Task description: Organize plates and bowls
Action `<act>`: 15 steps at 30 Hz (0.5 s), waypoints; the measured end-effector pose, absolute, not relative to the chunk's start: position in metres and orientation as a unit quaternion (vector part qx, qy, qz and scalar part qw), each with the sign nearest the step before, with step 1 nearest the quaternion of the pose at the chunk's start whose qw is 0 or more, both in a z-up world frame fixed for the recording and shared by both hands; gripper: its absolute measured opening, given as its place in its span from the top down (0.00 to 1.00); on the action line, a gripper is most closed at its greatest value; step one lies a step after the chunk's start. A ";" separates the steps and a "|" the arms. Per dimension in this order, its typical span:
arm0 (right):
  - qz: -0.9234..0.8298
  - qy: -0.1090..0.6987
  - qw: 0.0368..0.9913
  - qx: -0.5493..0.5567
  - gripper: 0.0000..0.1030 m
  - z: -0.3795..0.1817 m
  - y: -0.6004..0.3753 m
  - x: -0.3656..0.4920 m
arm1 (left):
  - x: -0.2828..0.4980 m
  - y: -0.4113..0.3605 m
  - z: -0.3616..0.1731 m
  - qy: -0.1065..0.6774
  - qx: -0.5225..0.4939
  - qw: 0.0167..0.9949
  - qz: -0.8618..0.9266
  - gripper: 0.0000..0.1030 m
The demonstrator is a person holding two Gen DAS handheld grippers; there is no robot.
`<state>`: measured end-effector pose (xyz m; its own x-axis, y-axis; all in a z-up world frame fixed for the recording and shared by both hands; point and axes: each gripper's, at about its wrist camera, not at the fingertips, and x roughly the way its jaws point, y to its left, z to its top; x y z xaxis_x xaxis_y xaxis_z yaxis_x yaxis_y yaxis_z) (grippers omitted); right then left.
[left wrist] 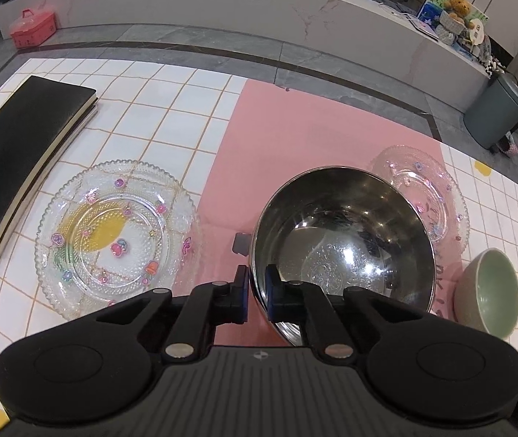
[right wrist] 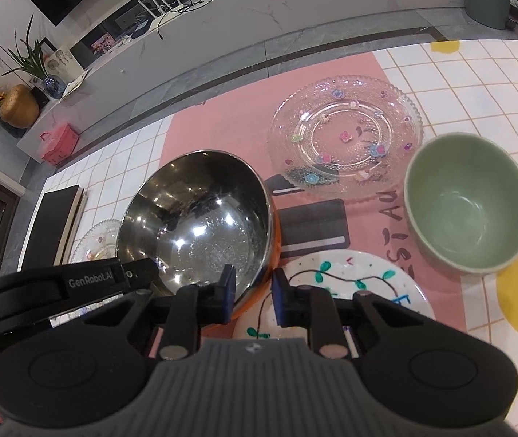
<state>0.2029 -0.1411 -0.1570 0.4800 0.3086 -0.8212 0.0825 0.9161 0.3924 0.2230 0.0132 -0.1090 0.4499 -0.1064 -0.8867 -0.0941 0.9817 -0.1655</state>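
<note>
While both tools clamp the empty steel bowl's (left wrist: 342, 251) rim, left tool (left wrist: 257, 291) and right tool (right wrist: 251, 291), the green bowl (right wrist: 470, 204) sits empty.

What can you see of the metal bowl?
The metal bowl is round, shiny steel inside, orange outside at the rim, and empty. It tilts over the pink mat, near a painted white plate. The left gripper and the right gripper each clamp its rim.
</note>
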 end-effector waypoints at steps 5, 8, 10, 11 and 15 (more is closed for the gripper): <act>0.071 0.502 0.838 0.201 0.83 -0.149 -0.144 0.191 | 0.210 0.013 -0.096 0.516 -0.097 0.851 -0.003 0.91; 0.074 0.497 0.840 0.203 0.83 -0.140 -0.146 0.181 | 0.201 0.011 -0.084 0.506 -0.092 0.858 -0.003 0.91; 0.076 0.493 0.842 0.203 0.84 -0.133 -0.147 0.174 | 0.194 0.010 -0.076 0.501 -0.092 0.860 -0.005 0.91; 0.077 0.491 0.843 0.205 0.84 -0.129 -0.148 0.170 | 0.190 0.010 -0.071 0.500 -0.094 0.861 -0.005 0.91; 0.088 0.478 0.847 0.214 0.84 -0.113 -0.153 0.149 | 0.170 0.014 -0.052 0.486 -0.107 0.867 -0.003 0.91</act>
<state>0.1488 -0.1533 -0.1126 0.5271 0.3529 -0.7731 0.0560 0.8933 0.4459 0.1697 0.0141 -0.0518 0.5274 -0.1095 -0.8426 -0.0984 0.9771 -0.1885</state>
